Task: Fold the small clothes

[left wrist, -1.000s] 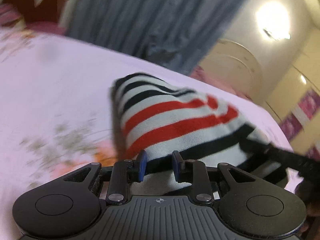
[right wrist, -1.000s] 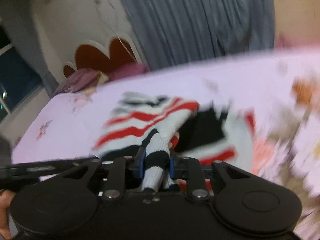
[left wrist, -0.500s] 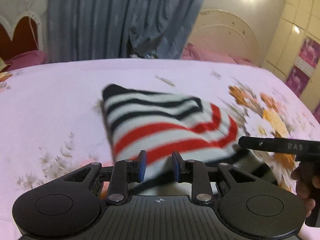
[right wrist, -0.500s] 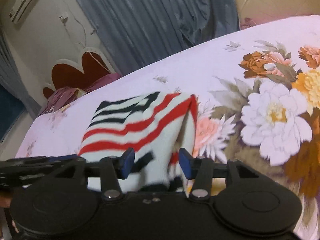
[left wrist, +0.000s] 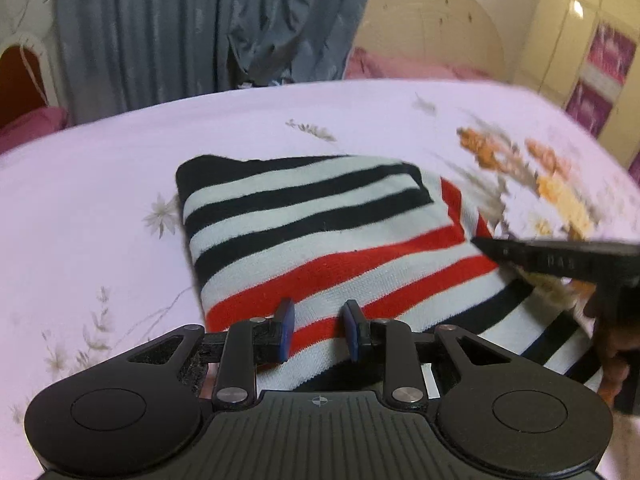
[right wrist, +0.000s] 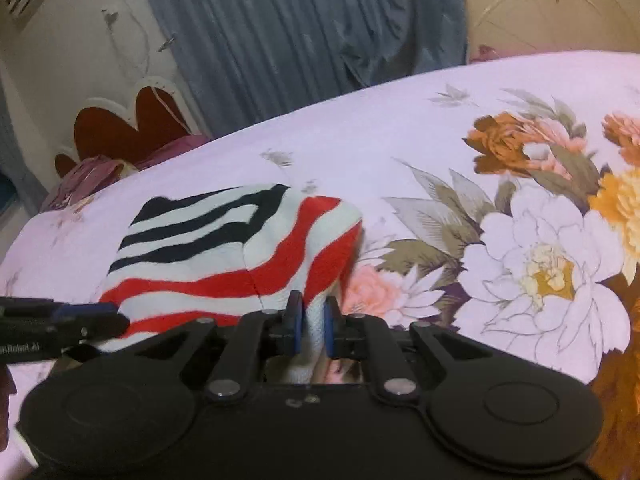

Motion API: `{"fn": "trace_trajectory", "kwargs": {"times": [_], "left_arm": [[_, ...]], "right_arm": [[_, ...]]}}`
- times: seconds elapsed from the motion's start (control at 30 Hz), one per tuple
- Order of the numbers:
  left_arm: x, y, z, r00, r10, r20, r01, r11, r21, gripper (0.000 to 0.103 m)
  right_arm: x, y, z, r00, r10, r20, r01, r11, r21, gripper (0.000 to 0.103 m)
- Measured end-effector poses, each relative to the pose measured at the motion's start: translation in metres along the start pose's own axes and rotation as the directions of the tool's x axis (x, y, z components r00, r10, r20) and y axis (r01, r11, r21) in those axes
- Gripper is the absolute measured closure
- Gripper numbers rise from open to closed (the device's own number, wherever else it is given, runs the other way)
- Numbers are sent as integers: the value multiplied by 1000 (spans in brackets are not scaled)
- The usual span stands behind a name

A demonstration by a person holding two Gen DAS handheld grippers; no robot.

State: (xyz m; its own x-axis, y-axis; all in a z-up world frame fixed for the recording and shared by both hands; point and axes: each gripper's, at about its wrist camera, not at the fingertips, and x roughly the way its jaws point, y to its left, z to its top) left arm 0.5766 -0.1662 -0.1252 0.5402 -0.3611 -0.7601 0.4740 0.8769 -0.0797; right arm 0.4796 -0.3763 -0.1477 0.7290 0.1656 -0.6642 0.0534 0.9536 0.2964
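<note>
A striped top lies partly folded on the bed.

The striped top (left wrist: 320, 236) lies on the flowery bed (left wrist: 100, 184), folded into a small block, but its near edge looks loose, so I think some folding is left. On the left, the left claw (left wrist: 318, 330) sits low over the near edge, spread apart, holding nothing. On the right, the right claw (right wrist: 312, 326) is low too, pinching the top's near right edge.
</note>
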Motion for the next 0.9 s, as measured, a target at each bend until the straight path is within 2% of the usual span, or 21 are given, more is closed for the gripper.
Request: {"fn": "trace_trajectory", "kwargs": {"times": [0.07,0.17,0.23,0.27,0.33,0.43,0.53,0.57,0.63,0.73,0.9], "left_arm": [[0,-4,-1,1000,16,1,-16,999,28,77],[-8,-2,-4,1000,15,23,-16,1000,9,77],[-24,5,-9,998,0,62,3,999,-49,77],[-37,6,-15,996,-18,91,24,997,-72,77],[-61,5,-32,992,-18,128,29,996,-82,77],[-92,-6,-60,987,-2,159,18,995,-99,77],[-94,-15,-85,995,14,97,-3,994,-108,77],[-90,-18,-90,997,28,74,-20,994,-104,77],[-85,-23,-99,996,58,65,-51,994,-100,77],[-79,-21,-103,996,73,56,-64,988,-138,77],[-72,-25,-114,993,99,66,-89,985,-148,77]], "right_arm": [[1,5,3,1000,-19,-13,18,999,-30,92],[-4,10,7,999,-35,-20,34,998,-53,86],[-25,12,11,998,-52,21,52,998,-37,68],[-37,12,11,998,-38,50,40,999,-36,67],[-59,15,9,997,3,81,1,999,-47,73],[-89,28,-5,995,67,80,-58,992,-112,77],[-102,44,-25,994,103,36,-94,976,-197,80],[-101,50,-34,995,95,9,-90,965,-247,80],[-88,57,-51,999,21,-27,-29,941,-337,88],[-78,55,-61,999,14,-47,-30,937,-349,92],[-70,65,-75,999,-22,-39,1,887,-461,94]]}}
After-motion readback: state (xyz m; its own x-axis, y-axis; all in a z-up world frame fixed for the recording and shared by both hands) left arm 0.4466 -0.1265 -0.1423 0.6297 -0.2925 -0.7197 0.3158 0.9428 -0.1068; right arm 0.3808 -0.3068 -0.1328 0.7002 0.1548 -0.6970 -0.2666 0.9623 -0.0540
